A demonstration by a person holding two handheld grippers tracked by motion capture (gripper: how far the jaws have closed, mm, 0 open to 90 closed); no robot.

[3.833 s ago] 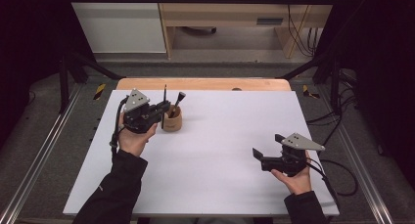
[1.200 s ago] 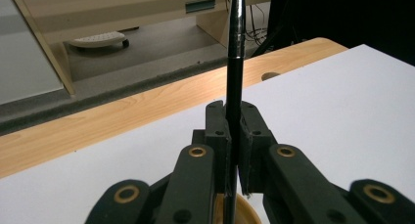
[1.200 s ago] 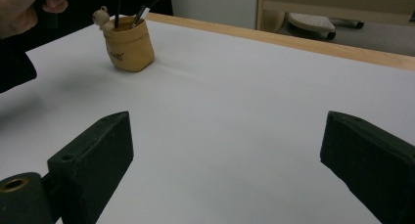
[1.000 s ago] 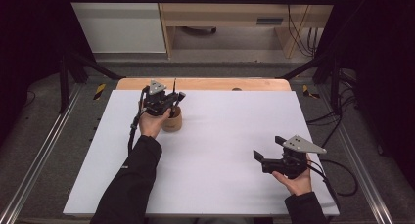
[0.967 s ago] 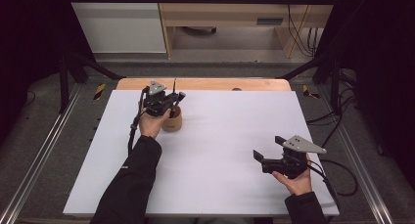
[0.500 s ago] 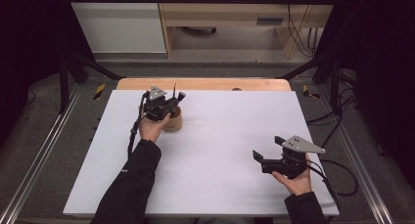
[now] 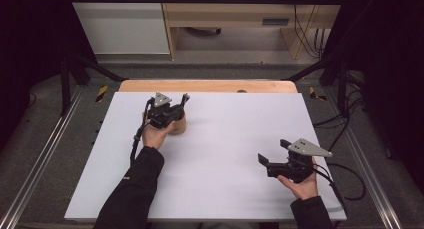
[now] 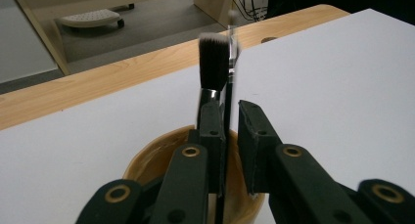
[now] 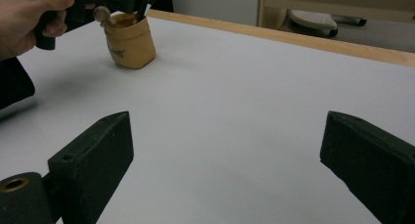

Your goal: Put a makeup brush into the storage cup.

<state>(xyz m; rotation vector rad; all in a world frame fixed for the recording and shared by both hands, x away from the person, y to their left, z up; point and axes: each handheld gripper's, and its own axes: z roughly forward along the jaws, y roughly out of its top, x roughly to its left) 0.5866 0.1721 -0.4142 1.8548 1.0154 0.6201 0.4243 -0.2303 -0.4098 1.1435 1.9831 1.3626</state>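
Here, from left to right across the table:

Left gripper [image 7: 183, 100]: held in the person's left hand [image 7: 156, 134] over the far-left part of the white sheet [image 7: 235, 154]; it sits directly above the wooden cup [image 7: 177, 126]; in the left gripper view its jaws stand nearly together, with a thin dark handle [image 8: 227, 104] between them; whether the pads actually press that handle I cannot tell.

Brush [image 8: 214, 62]: long axis upright, bristle head at the top, flat-cut and pale at the tip; it rises out of the cup just behind the near jaw; a second slim stick stands right beside it, its top blurred.

Wooden cup: upright, mouth open upward; the left gripper view shows its pale inner wall [image 8: 156, 158] under the jaws; the right gripper view shows its outer side [image 9: 129, 45] with a small dark mark, a rounded knob at the rim and dark handles leaning toward the far right; the high view shows little but its tan lower part beneath the gripper.

Table edge: a wooden strip [image 7: 210, 85] beyond the sheet's far side.

Right gripper [image 7: 267, 161]: held in the right hand [image 7: 302, 184] low over the near-right part of the sheet, well apart from the cup; its jaws stand wide apart with nothing between them, bare sheet showing in the gap.
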